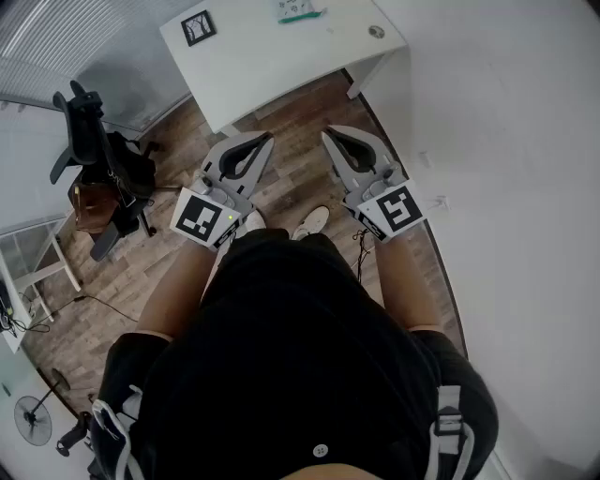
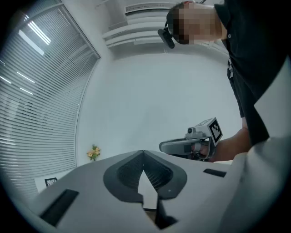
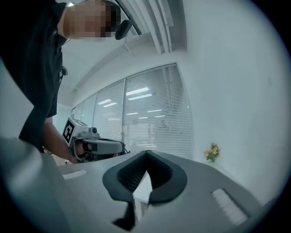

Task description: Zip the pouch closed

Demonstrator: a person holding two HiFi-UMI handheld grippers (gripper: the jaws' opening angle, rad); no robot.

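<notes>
Person standing, dark top and dark shorts, both forearms held out in front, level.

Left gripper [image 1: 261,141]: fingers clenched, tips meeting, nothing between them; the left gripper view shows only a small diamond gap behind the closed tips [image 2: 143,152]. Right gripper [image 1: 334,136]: fingers likewise clenched and empty, tips together in the right gripper view [image 3: 146,152]. The 2 grippers sit side by side, apart, both aimed toward the bench [image 1: 281,56]. Each shows in the other's camera: right gripper [image 2: 162,146], left gripper [image 3: 122,146].

Below the grippers, on the near side of the bench: 2 light shoes [image 1: 309,222] on the wood floor [image 1: 291,122]. A strip of that floor separates the gripper tips from the bench's near edge.

Bench: white, set at an angle, its right end close to the white wall [image 1: 506,141]. On it: 1 black-and-white square card [image 1: 198,26] at the left end, 1 small round disc [image 1: 376,32] at the right end, and 1 teal-and-white item [image 1: 300,9] at the far edge, cut off by the frame. Too small to tell whether that item is the pouch; no view shows a pouch clearly.

Left of the bench, nearer the person: black office chair [image 1: 94,159]. Well nearer than that, a floor fan [image 1: 33,420].

Beyond the bench: window blinds [image 3: 154,109] and a small bunch of flowers [image 3: 211,151].
</notes>
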